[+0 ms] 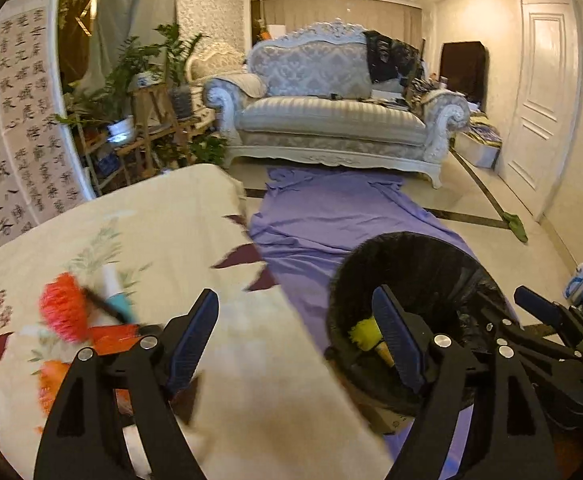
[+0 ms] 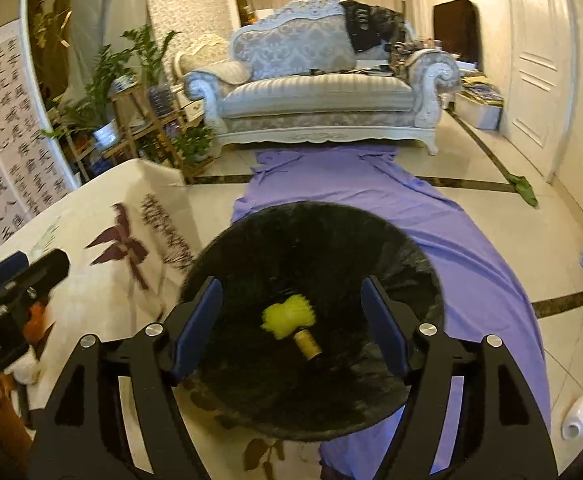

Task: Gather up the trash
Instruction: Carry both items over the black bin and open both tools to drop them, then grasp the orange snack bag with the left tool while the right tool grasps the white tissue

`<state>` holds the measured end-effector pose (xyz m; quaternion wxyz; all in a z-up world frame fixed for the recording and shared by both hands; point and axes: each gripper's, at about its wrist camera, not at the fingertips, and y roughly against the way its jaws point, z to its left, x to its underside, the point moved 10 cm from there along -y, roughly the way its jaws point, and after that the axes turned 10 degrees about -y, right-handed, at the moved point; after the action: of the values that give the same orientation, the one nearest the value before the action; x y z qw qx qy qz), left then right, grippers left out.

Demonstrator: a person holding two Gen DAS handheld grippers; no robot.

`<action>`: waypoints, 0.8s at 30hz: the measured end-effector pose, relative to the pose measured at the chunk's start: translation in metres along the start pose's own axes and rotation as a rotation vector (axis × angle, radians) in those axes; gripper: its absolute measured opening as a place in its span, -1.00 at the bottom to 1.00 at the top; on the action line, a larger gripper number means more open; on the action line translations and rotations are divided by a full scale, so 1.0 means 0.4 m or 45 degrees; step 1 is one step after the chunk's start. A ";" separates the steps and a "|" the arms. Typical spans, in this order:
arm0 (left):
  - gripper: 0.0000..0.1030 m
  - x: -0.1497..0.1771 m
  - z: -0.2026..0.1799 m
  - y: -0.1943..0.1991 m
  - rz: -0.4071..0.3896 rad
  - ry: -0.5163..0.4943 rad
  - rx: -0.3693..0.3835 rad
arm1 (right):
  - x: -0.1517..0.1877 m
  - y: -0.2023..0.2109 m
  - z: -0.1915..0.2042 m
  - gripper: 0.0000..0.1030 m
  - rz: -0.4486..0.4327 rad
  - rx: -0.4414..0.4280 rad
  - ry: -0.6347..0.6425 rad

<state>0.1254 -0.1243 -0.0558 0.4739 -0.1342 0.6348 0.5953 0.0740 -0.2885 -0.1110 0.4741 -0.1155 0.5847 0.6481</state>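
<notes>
Scanning from nine o'clock in the left wrist view, the remaining trash sits on the floral tabletop [image 1: 195,240]: a red pompom [image 1: 61,308] touching a small white-and-teal bottle [image 1: 111,288], with orange scraps [image 1: 111,338] just below, all motion-blurred. The left gripper [image 1: 295,340] hovers over the tabletop edge, fingers spread wide and holding nothing.

Moving to three o'clock, the black bin [image 1: 411,276] stands on the purple cloth [image 1: 323,216] beside the tabletop, and a yellow pompom [image 1: 365,334] already lies inside it. In the right wrist view that yellow pompom [image 2: 289,316], joined to a small yellow spool [image 2: 309,344], rests on the bin's [image 2: 311,240] bottom at six o'clock of centre. The right gripper [image 2: 291,320] hangs directly above the bin mouth, fingers released and empty, so I judge the drop is done.

Next up, probably, is the red pompom. The way to do it well: swing the left gripper toward nine o'clock, centre the open fingers around the fluffy ball alone, keep clear of the bottle it touches, and close gently, since soft fluff compresses and can slip. A white bottle [image 2: 579,416] lies on the floor at four o'clock.
</notes>
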 end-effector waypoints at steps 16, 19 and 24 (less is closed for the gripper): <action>0.53 0.170 0.307 0.167 0.036 0.183 -0.251 | 0.108 0.081 0.267 0.37 0.069 -0.225 0.182; 0.53 0.208 0.331 0.168 0.060 0.212 -0.253 | 0.127 0.093 0.302 0.37 0.080 -0.245 0.218; 0.53 0.254 0.342 0.149 0.098 0.235 -0.224 | 0.154 0.098 0.343 0.37 0.099 -0.259 0.255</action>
<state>0.0898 0.0516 -0.0740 0.3767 -0.2051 0.6258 0.6515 0.0678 -0.1349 -0.0892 0.3737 -0.2042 0.5644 0.7072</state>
